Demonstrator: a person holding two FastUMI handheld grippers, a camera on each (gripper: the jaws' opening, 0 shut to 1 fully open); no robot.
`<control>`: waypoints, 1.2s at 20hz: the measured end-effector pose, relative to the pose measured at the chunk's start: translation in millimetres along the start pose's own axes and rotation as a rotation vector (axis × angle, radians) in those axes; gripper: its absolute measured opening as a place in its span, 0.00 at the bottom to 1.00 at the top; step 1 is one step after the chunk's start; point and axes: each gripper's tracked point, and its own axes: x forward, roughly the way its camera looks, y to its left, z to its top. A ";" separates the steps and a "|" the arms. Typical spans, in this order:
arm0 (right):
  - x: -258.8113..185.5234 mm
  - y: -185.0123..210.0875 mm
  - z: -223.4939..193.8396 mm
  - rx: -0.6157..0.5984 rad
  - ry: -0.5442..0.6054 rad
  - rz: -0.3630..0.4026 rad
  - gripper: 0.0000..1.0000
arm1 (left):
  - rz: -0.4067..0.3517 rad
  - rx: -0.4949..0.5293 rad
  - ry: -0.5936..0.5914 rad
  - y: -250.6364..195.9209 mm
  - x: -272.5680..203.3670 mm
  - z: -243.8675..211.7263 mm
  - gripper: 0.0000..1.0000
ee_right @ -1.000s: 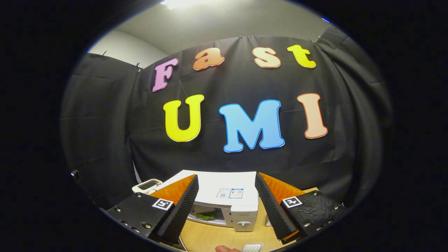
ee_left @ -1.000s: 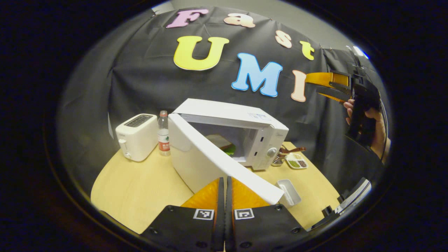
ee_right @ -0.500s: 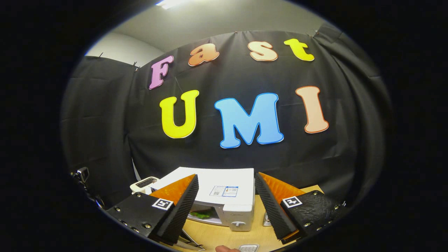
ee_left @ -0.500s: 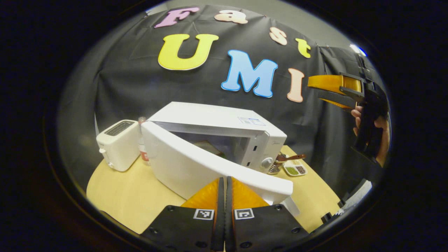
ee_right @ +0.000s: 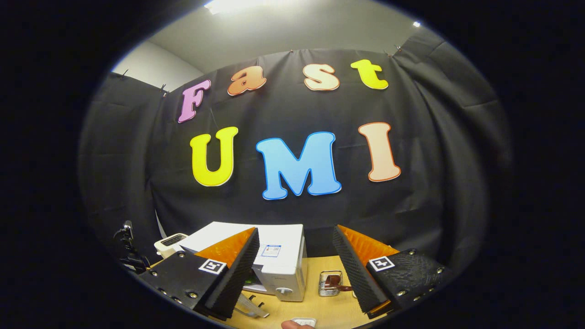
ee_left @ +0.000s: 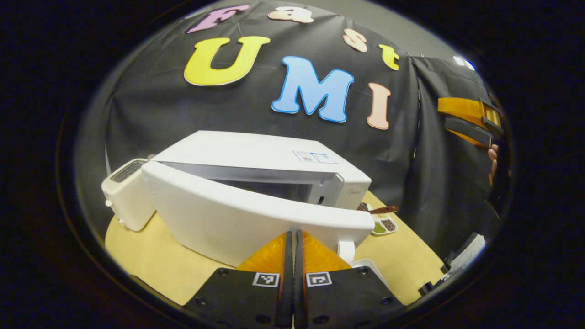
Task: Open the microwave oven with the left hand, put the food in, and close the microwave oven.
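At lower centre, the left gripper [ee_left: 293,237], fingers pressed together, seemingly touches the microwave oven [ee_left: 274,160]'s partly open door [ee_left: 237,214]; the right gripper [ee_right: 295,249] gapes wide, empty.

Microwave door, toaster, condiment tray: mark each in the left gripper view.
Microwave door [ee_left: 228,208], left gripper view, middle of its white outer face.
Toaster [ee_left: 125,194], left gripper view, its front side wall.
Condiment tray [ee_left: 386,225], left gripper view, its right compartment.

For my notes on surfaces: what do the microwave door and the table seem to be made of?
Microwave door: apparently plastic or painted metal, white with a smooth satin finish and soft highlights; which one I cannot tell. Table: light wood or wood-look laminate, matte, with faint grain.
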 end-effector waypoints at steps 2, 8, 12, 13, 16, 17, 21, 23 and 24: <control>-8.0 -16.6 -1.3 -0.007 0.005 -0.031 0.98 | -0.012 -0.010 0.001 -6.2 12.8 1.7 0.07; -22.8 -54.6 -0.1 -0.013 0.015 -0.099 0.97 | -0.041 -0.019 -0.014 -27.5 52.6 17.6 0.07; -26.5 -72.5 -2.8 -0.010 0.017 -0.112 0.98 | -0.039 -0.020 -0.021 -32.0 66.3 25.4 0.07; -26.9 -74.5 -4.9 -0.007 0.018 -0.112 0.98 | -0.037 -0.020 -0.021 -32.6 68.3 26.5 0.07; -23.2 -80.7 -6.7 -0.005 0.023 -0.107 0.98 | -0.021 -0.022 -0.026 -31.8 73.4 29.1 0.07; -22.8 -82.9 -7.9 -0.006 0.023 -0.104 0.98 | -0.015 -0.028 -0.027 -31.0 75.0 30.0 0.07; -17.8 -89.9 -9.8 -0.009 0.024 -0.092 0.97 | 0.005 -0.023 -0.026 -31.4 79.2 27.2 0.07; -15.1 -92.1 -12.9 -0.004 0.029 -0.085 0.98 | 0.004 -0.022 -0.008 -34.5 84.1 21.7 0.09; -14.6 -93.5 -12.7 -0.004 0.030 -0.084 0.98 | 0.006 -0.014 -0.011 -33.3 83.1 22.2 0.07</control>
